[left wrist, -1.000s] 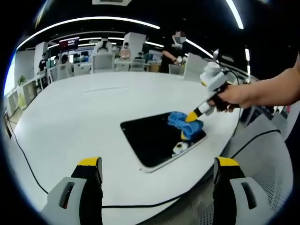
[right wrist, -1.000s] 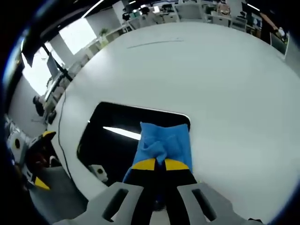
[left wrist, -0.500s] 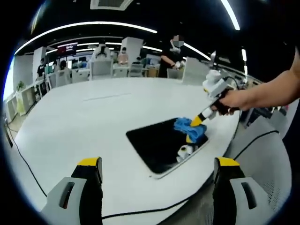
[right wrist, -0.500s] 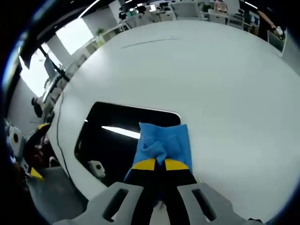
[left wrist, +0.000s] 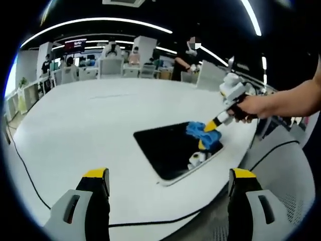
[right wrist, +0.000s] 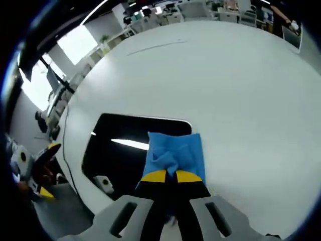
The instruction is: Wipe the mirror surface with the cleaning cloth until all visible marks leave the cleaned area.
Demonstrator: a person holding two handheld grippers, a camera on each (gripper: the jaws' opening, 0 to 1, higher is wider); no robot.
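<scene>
A dark rectangular mirror [left wrist: 170, 148] lies flat on the white table [left wrist: 85, 125], near its right edge. My right gripper [right wrist: 166, 175] is shut on a blue cleaning cloth [right wrist: 174, 153] and presses it onto the mirror's [right wrist: 120, 150] right end. In the left gripper view that same right gripper [left wrist: 209, 127], held by a person's hand [left wrist: 251, 106], has the cloth [left wrist: 203, 134] on the mirror's far right corner. My left gripper [left wrist: 168, 183] hangs well short of the mirror, jaws wide apart and holding nothing. A ceiling light streak reflects in the glass.
The round white table has wide bare room to the left and behind the mirror. A black cable [left wrist: 30, 175] runs along its near left edge. Desks, chairs and people [left wrist: 115, 60] fill the office behind. The left gripper [right wrist: 37, 173] appears at the left of the right gripper view.
The cloth stays near the mirror's right end with only slight shifts. The left gripper's camera moved a little, so the mirror looks slightly displaced.
</scene>
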